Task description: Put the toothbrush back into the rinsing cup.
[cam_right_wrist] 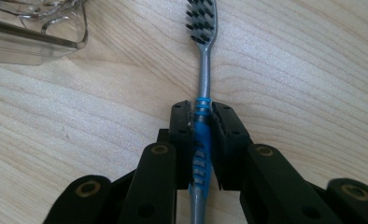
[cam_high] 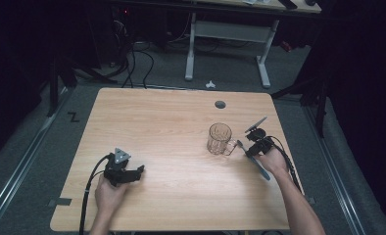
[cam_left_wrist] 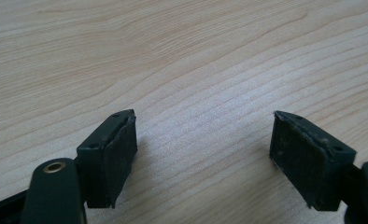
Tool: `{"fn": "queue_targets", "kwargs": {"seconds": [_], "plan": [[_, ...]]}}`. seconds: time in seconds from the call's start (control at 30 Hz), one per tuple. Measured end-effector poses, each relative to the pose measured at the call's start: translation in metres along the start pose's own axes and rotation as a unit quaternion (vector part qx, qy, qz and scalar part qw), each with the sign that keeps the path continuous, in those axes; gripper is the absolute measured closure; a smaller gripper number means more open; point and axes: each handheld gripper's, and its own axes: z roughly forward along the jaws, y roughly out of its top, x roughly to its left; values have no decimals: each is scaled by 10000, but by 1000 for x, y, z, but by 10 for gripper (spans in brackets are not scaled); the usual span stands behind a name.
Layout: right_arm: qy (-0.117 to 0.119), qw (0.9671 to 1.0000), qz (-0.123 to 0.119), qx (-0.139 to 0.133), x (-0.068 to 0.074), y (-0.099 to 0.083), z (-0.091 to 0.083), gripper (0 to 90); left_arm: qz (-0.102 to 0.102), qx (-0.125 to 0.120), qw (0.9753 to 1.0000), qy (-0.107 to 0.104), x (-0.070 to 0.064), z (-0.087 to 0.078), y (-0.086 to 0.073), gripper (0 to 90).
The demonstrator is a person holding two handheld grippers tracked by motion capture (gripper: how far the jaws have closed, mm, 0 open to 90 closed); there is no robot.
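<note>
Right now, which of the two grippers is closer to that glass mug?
The right gripper: it sits just beside the glass mug, clamped on a toothbrush. The left gripper rests far across the table, open.

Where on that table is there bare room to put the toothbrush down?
Most of the table is bare: the whole stretch between the left gripper and the glass mug, and the far half up to the grommet hole. It is crowded only at the right, where the right gripper holds the toothbrush beside the mug.
</note>
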Motion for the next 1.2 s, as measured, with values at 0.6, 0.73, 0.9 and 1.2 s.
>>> {"fn": "queue_targets", "kwargs": {"seconds": [0.6,0.73,0.9,1.2], "plan": [[62,9971,-89,-749,5,-15,-29,799,4,1,10000,2,0,0,0,237],[86,9959,-88,-896,6,-20,-34,799,4,0,10000,3,0,0,0,237],[209,9933,12,-1140,3,-27,-40,799,1,0,10000,3,0,0,0,237],[378,9883,-33,-1479,5,-34,-52,799,1,0,10000,3,0,0,0,237]]}}
